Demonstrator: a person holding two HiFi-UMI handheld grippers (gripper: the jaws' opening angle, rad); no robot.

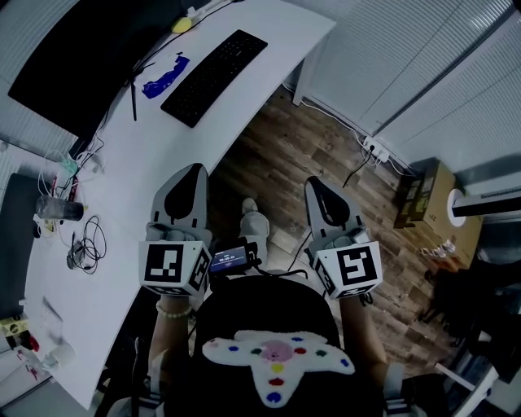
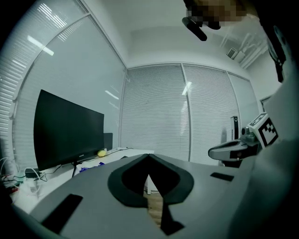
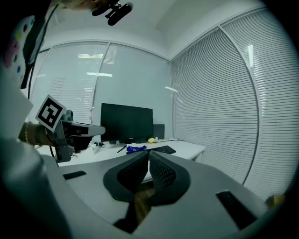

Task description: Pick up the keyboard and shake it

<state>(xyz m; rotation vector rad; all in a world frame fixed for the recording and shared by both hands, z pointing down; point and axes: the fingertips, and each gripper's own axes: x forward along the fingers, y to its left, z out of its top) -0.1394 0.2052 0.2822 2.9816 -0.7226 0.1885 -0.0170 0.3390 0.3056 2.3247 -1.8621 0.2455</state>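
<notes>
White curved desk (image 1: 106,269) is recorded along the left of the head view, over a brown wooden floor (image 1: 277,155). Slatted blinds (image 1: 407,57) close off the walls. A black flat keyboard (image 1: 213,77) lies on the far end of the desk, just in front of a wide black monitor (image 1: 73,57). A blue crumpled item (image 1: 165,77) sits just beside it, and a small yellow rounded object (image 1: 181,25) beyond. Loose cables (image 1: 85,244) are noted on the nearer part of the desk.

Left gripper (image 1: 194,169): jaws closed tip to tip, nothing held between them. Right gripper (image 1: 316,182): jaws likewise closed and empty. Both are held side by side, the left at the desk's edge and the right above the floor, well apart from the keyboard. In the right gripper view the keyboard is seen ahead, beyond the jaw tips.

Step judged: approach. The keyboard is untouched, and lift and shake are not yet begun.

The next move is judged to call for both grippers to be carried to the keyboard and the jaws opened. A grip would then be taken on its two short ends or its near long edge, so that the flat body is kept level when raised. The blue item should be avoided.
</notes>
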